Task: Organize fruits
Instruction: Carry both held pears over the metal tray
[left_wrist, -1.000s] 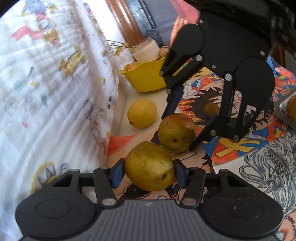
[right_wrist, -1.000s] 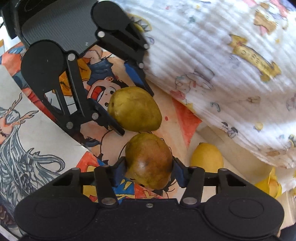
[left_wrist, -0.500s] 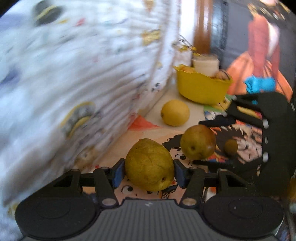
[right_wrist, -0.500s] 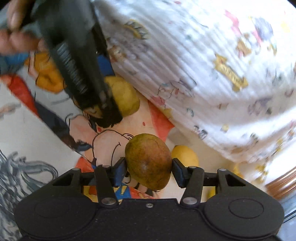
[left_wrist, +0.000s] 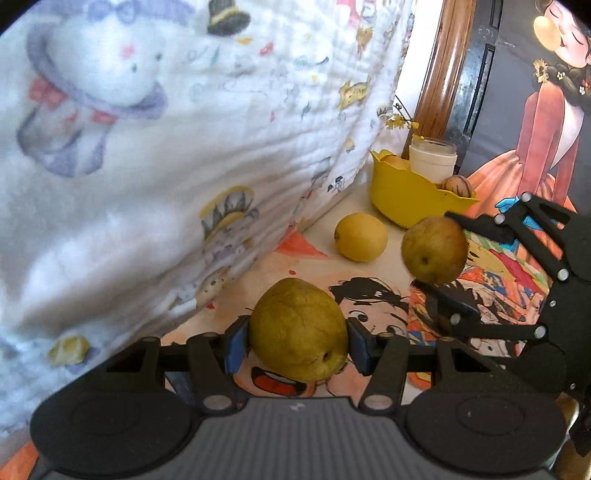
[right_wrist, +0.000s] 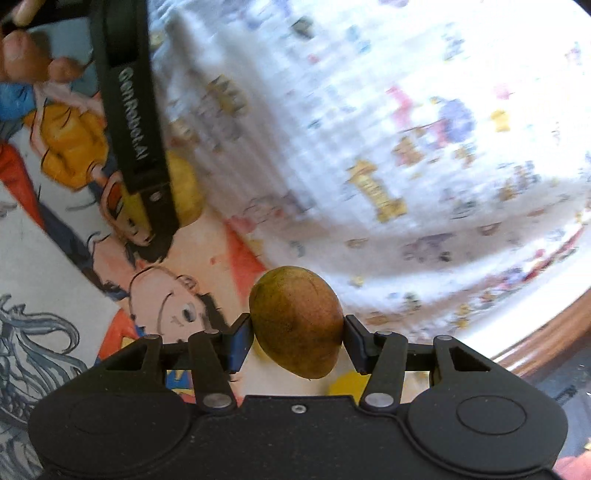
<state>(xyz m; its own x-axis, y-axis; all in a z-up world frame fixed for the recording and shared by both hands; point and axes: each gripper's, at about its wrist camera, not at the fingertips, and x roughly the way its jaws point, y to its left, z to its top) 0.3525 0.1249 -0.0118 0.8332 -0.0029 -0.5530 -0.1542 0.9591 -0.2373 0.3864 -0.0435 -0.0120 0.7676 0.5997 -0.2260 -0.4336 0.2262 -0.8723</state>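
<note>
My left gripper (left_wrist: 297, 341) is shut on a yellow-green pear (left_wrist: 297, 328), held just above the cartoon-printed table cover. In the left wrist view my right gripper (left_wrist: 434, 253) comes in from the right, turned on its side, shut on a browner pear (left_wrist: 433, 250) lifted off the cover. The right wrist view shows that brownish pear (right_wrist: 297, 325) clamped between the blue pads (right_wrist: 242, 343). A lemon (left_wrist: 360, 237) lies on the table ahead. Behind it stands a yellow bowl (left_wrist: 406, 199) with fruit inside. The left gripper's body (right_wrist: 135, 110) crosses the right wrist view at upper left, hiding most of its pear (right_wrist: 186, 194).
A white quilted cloth (left_wrist: 166, 147) with cartoon prints rises like a wall along the left. A white jar (left_wrist: 433, 160) stands behind the bowl. A wooden frame (left_wrist: 439, 74) and a poster of a figure in an orange dress close the back. A person's fingers (right_wrist: 26, 62) hold the left gripper.
Both grippers kept their pears. The left wrist rolled, so the scene now looks level. The right gripper lifted its pear off the cover and swung toward the yellow bowl, away from the left gripper.
</note>
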